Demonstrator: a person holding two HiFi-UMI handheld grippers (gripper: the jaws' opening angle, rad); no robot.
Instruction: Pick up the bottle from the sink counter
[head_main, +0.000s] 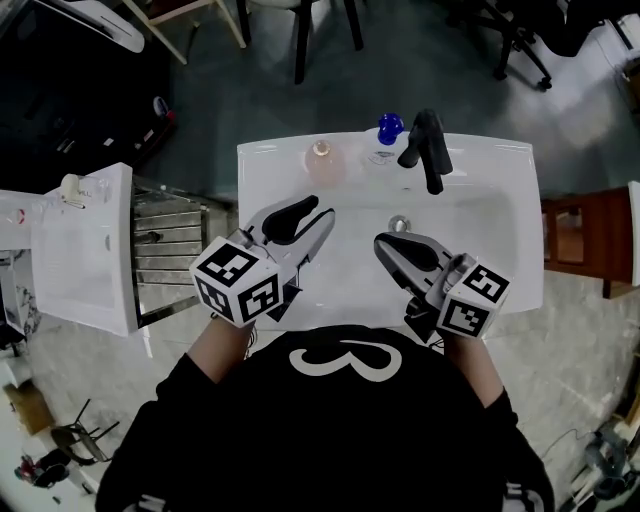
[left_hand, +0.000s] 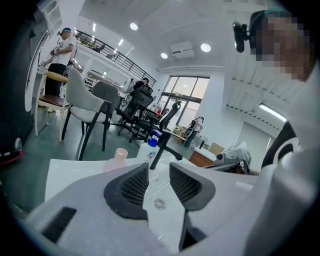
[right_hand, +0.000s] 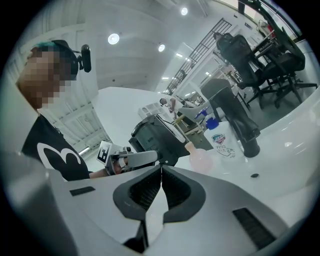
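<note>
A small round pink bottle (head_main: 322, 160) stands on the back rim of the white sink (head_main: 270, 170), left of a clear bottle with a blue cap (head_main: 388, 135) and the black faucet (head_main: 428, 148). My left gripper (head_main: 310, 215) hovers over the basin's left side, in front of the pink bottle and clear of it. In the left gripper view its jaws stand apart with nothing between them (left_hand: 159, 172), and the pink bottle (left_hand: 119, 157) shows beyond them. My right gripper (head_main: 385, 242) hangs over the basin near the drain (head_main: 399, 224), its tips touching (right_hand: 161, 170) and empty.
A white cabinet top (head_main: 85, 250) with a small item on it stands to the left, with a metal rack between it and the sink. A wooden chair (head_main: 590, 240) is at the right. Chair legs stand on the floor behind the sink.
</note>
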